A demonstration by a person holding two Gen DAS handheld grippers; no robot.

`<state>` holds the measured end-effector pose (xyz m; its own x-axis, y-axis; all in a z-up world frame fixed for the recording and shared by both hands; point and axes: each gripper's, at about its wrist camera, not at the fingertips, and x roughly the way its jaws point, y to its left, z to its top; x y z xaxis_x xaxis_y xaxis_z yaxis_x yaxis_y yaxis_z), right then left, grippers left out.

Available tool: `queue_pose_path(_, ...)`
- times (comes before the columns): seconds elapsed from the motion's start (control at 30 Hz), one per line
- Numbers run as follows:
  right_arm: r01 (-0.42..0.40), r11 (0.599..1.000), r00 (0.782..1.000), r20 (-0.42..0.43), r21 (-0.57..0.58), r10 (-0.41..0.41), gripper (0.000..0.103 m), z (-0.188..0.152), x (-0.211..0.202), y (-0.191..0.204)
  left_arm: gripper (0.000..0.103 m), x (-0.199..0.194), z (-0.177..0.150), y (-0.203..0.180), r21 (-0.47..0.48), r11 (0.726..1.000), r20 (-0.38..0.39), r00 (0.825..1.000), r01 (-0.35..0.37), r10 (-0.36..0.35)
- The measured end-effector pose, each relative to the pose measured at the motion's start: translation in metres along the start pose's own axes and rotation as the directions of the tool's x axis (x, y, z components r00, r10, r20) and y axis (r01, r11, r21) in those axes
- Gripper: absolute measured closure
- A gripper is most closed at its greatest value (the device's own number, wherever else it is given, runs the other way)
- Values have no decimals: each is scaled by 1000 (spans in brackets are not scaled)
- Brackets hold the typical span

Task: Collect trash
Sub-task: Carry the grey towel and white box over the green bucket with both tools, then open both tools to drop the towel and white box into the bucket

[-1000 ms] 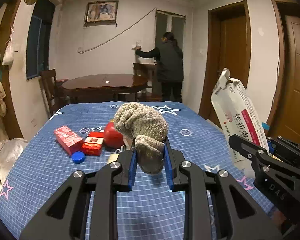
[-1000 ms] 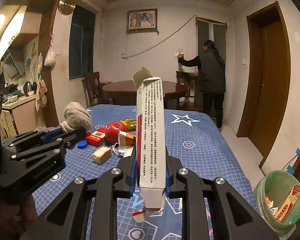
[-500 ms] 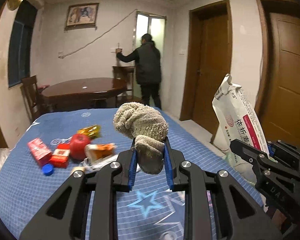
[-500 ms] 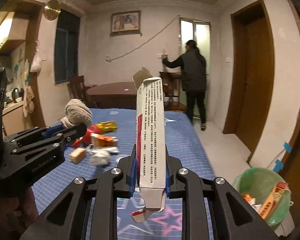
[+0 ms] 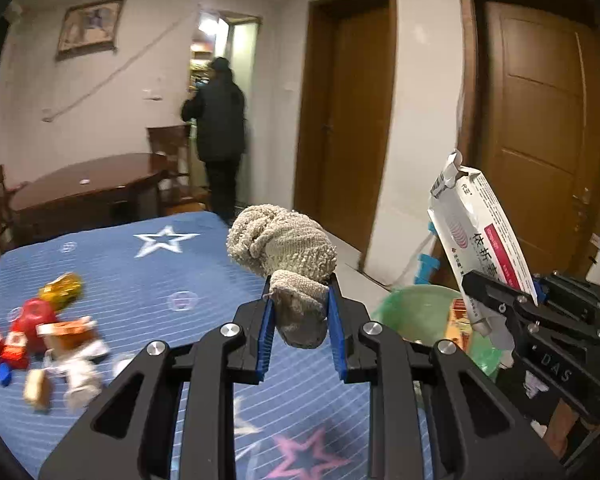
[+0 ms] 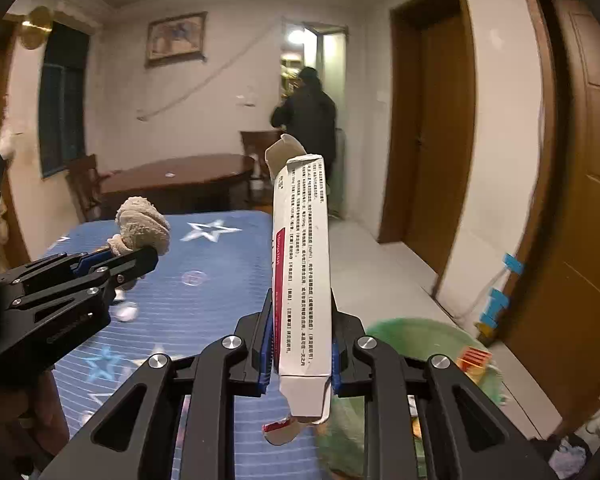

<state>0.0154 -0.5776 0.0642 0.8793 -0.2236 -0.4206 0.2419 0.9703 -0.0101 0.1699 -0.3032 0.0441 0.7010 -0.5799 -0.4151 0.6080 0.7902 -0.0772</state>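
Observation:
My left gripper [image 5: 301, 320] is shut on a beige knitted cloth [image 5: 284, 248] and holds it above the right edge of the blue star-patterned bed [image 5: 160, 272]. It also shows in the right wrist view [image 6: 140, 228]. My right gripper [image 6: 300, 344] is shut on a long white carton with red print [image 6: 302, 264], held upright; the carton also shows in the left wrist view [image 5: 480, 232]. A green-lined trash bin [image 5: 416, 312] stands on the floor beside the bed, below and between the grippers, also in the right wrist view [image 6: 428, 332], with some packaging inside.
Several pieces of trash lie on the bed at left: a red round object [image 5: 36, 316], an orange-labelled pack [image 5: 68, 332], a gold wrapper [image 5: 60, 286]. A dark wooden table [image 5: 84, 188] and a person [image 5: 220, 120] stand at the back. Brown doors [image 5: 540, 120] are to the right.
Both grippers have swung right with their loads. The trash on the bed has slid to the left of view and the green bin has come into view below them.

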Motion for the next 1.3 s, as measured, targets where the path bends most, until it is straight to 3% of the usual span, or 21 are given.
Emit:
queue_pose_path(0.27,90,993,988,-133,77,-79,81,-1,44,-105,81,70,-2,-49,46,991,-99,988,124,-119)
queue_pose_path(0.5,126,982,954,-290,143,-80,81,-36,97,-161,81,130,-23,-93,82,978,-226,959,193,-171)
queue_pose_path(0.73,144,973,925,-373,182,-68,81,-76,130,-168,81,158,-40,-111,98,974,-301,939,204,-166)
queue_pose_path(1.3,146,971,919,-389,188,-62,81,-87,134,-161,81,174,-44,-123,105,981,-355,928,164,-117)
